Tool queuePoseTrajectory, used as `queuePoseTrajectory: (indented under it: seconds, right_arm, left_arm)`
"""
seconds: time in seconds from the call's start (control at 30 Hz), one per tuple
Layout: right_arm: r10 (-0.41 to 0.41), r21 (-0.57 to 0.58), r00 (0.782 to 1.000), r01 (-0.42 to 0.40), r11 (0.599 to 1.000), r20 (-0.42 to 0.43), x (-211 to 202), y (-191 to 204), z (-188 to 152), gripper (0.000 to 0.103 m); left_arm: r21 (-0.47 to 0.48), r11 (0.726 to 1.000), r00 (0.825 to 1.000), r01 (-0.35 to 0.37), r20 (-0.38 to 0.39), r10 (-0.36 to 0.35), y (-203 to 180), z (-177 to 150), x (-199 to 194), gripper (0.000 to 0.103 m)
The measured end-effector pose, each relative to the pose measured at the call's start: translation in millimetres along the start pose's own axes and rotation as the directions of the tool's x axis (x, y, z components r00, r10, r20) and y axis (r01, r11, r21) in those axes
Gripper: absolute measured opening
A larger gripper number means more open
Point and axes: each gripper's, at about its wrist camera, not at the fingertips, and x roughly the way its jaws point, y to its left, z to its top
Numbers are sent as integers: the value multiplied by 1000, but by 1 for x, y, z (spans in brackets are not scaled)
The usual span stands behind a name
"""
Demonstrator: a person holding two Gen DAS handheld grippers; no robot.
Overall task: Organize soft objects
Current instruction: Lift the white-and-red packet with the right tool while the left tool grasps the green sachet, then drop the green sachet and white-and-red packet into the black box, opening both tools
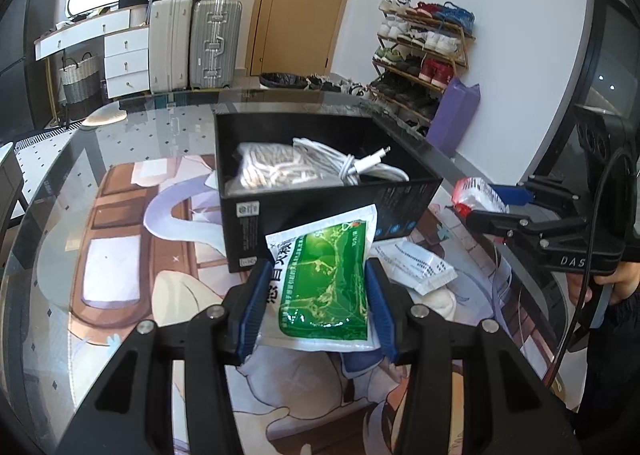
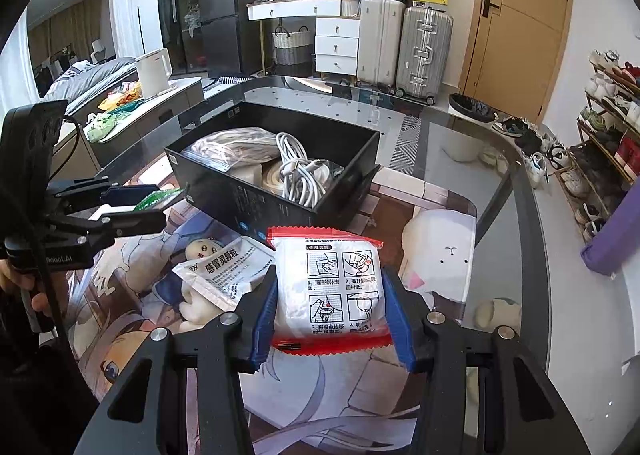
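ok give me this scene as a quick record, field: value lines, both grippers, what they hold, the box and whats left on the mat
left gripper: shut on green sachet, held above the mat
right gripper: shut on red-edged packet, held above the mat
black box: open, on the table, beyond both grippers
box contents: white cable, clear bag
left on mat: white sachet, lying flat near the box
surface: glass table with printed mat

At eleven o'clock I'm seeing the black box (image 2: 280, 191) hiding part of the white cable (image 2: 298, 175); my right tool (image 2: 332, 311) is covering the red-edged packet's (image 2: 340, 275) sides.
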Motion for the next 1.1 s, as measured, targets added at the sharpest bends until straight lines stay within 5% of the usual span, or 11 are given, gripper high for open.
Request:
queuePoseTrajectory:
  seconds: [0.43,1.1]
  right_arm:
    - [34,23,994,-37,999,100,-20,4,8,49]
    - [29,-30,983,-24,999,181,3,33,52,49]
  left_arm:
    - [-4,1000,997,10,80,-9,1,13,-22,47]
    - [40,993,984,-109,146,102,2,56,-1,47]
